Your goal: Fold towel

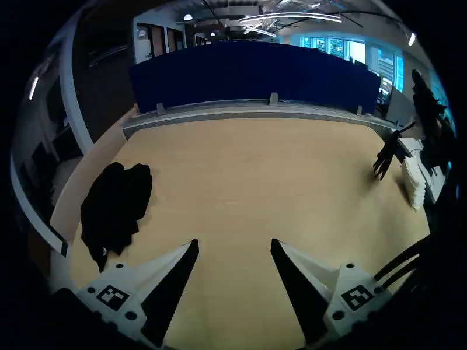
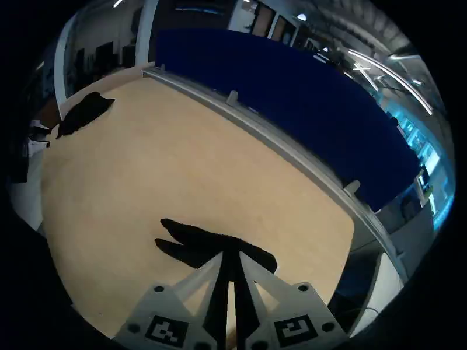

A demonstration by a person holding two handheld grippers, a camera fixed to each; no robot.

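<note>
A crumpled black towel [image 1: 117, 204] lies in a heap at the left side of the light wooden table [image 1: 257, 175]; in the right gripper view this heap [image 2: 84, 114] sits far off at the table's far left corner. My left gripper [image 1: 233, 242] is open above bare table, to the right of the heap, with nothing between its fingers. My right gripper [image 2: 232, 254] has its fingers pressed together on the edge of a second black towel [image 2: 204, 239], which spreads out on the table ahead of its tips. The left gripper view shows that gripper [image 1: 386, 158] far right with dark cloth at it.
A blue partition [image 1: 251, 76] on a grey rail [image 1: 245, 111] closes off the table's far edge. White folded cloth or paper [image 1: 413, 184] is stacked at the table's right edge. The table's near right corner [image 2: 344, 233] drops off beside my right gripper.
</note>
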